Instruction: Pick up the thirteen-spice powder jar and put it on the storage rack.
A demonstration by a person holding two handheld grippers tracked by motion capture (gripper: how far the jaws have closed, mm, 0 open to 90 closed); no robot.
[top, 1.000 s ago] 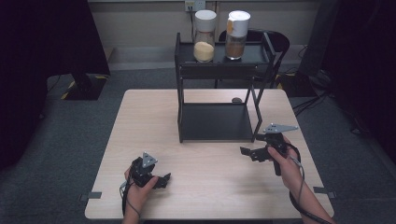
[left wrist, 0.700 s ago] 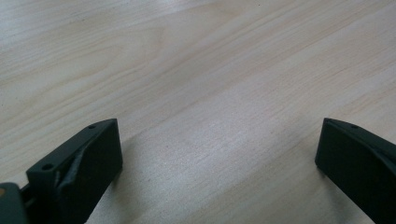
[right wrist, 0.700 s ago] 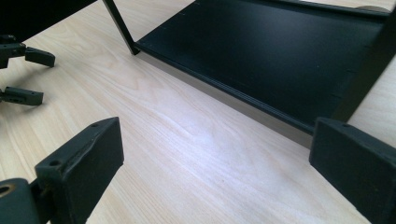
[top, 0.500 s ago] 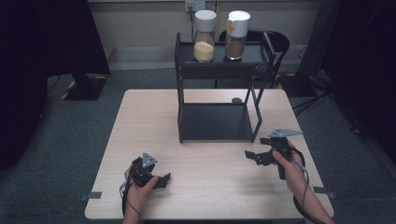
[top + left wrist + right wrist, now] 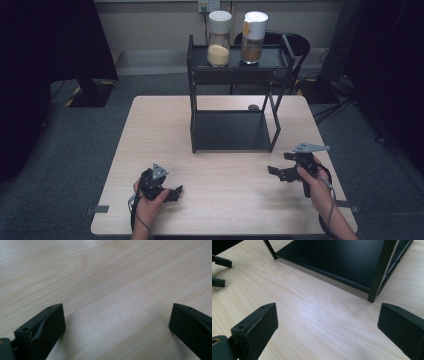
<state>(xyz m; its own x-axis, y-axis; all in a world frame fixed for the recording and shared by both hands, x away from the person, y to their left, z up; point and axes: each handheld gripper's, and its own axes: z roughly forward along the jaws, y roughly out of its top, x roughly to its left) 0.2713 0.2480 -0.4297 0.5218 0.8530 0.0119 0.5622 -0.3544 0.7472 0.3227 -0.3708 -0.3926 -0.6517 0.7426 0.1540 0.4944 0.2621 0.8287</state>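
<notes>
Our left gripper (image 5: 176,192) low at the near left, jaws spread wide, held in our left hand (image 5: 147,200), our right gripper (image 5: 272,171) at the near right, jaws wide apart, raised slightly in our right hand (image 5: 315,182), pointing left

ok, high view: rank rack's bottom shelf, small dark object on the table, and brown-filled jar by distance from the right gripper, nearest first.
From the right gripper:
1. Bottom shelf, just ahead to its left.
2. Small dark object, on the table behind the rack.
3. Brown-filled jar, top shelf, right of the yellow-filled jar.
</notes>
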